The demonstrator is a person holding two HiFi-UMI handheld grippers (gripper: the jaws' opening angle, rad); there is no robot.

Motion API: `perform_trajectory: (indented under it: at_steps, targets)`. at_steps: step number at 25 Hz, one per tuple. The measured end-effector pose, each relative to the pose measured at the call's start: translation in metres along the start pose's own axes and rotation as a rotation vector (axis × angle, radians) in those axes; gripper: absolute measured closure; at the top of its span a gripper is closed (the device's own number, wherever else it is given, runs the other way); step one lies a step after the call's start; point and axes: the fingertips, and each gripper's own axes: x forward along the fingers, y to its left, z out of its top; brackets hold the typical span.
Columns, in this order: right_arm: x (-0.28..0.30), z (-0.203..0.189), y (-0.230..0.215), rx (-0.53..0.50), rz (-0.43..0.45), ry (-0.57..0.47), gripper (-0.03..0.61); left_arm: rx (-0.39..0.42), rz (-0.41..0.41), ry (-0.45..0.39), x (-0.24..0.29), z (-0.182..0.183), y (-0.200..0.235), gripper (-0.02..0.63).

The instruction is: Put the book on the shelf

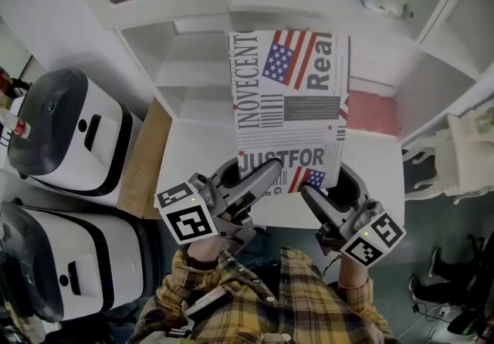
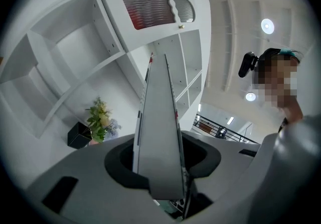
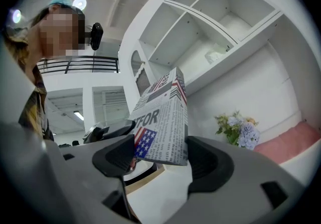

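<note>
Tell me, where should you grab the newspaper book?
Grip the book across its thin covers at the near edge, coming from the person's side, as the left gripper and right gripper do. That leaves the far end free toward the shelf.

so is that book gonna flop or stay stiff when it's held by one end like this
Probably stiff: the book stands out straight from the left gripper and right gripper with no sag. Likely light for its size, as it is held only by its near edge. Its printed cover looks smooth, so it may slip if the jaws loosen.
</note>
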Motion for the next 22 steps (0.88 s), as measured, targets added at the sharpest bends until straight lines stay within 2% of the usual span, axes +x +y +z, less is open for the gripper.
perform_trajectory:
  at_steps: [8, 13, 22]
  targets:
    - [0.002, -0.001, -0.001, -0.026, 0.003, -0.03, 0.261, 0.026, -0.018, -0.006, 0.0, 0.0, 0.002, 0.445]
    - [-0.004, -0.001, 0.009, 0.087, 0.002, 0.023, 0.262, -0.051, 0.078, 0.038, -0.005, -0.001, -0.007, 0.445]
    - [-0.005, 0.0, 0.01, 0.175, -0.021, 0.051, 0.262, -0.115, 0.143, 0.089, -0.003, 0.001, -0.007, 0.445]
